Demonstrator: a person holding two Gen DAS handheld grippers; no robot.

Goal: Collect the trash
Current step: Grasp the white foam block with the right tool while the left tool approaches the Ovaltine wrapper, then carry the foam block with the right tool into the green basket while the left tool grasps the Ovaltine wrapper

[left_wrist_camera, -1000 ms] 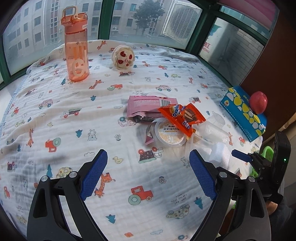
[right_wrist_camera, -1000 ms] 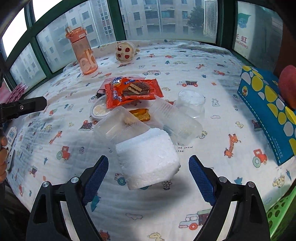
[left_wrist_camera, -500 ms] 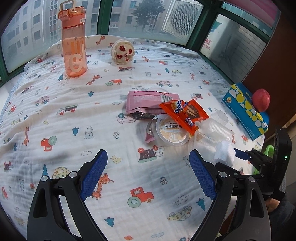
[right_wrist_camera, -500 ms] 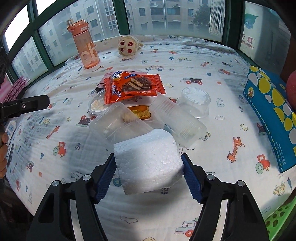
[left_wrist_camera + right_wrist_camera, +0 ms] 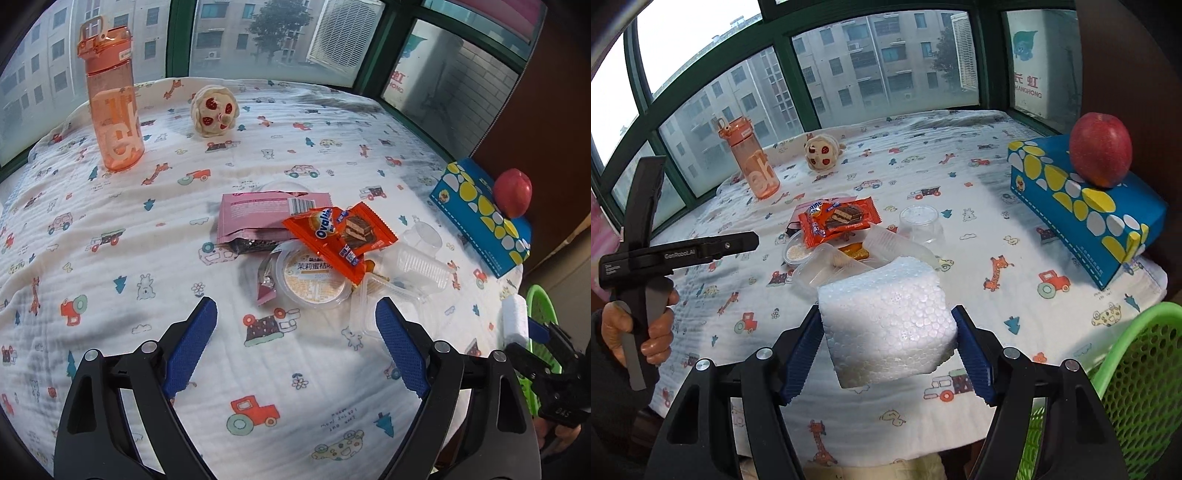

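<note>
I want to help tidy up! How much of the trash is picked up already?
Nothing looks binned yet, as far as the green basket shows. The right tongs hold a white foam block, lifted near the basket. The left tongs are open and empty. Left on the cloth: the orange wrapper, pink packet, round tub and clear plastic trays.

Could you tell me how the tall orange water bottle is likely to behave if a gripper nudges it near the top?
The orange water bottle stands upright, tall on a narrow base, on the soft wrinkled blanket, so it would probably tip rather than slide. It looks like rigid plastic, so unlikely to deform. I cannot tell whether it is full, so its weight is uncertain.
</note>
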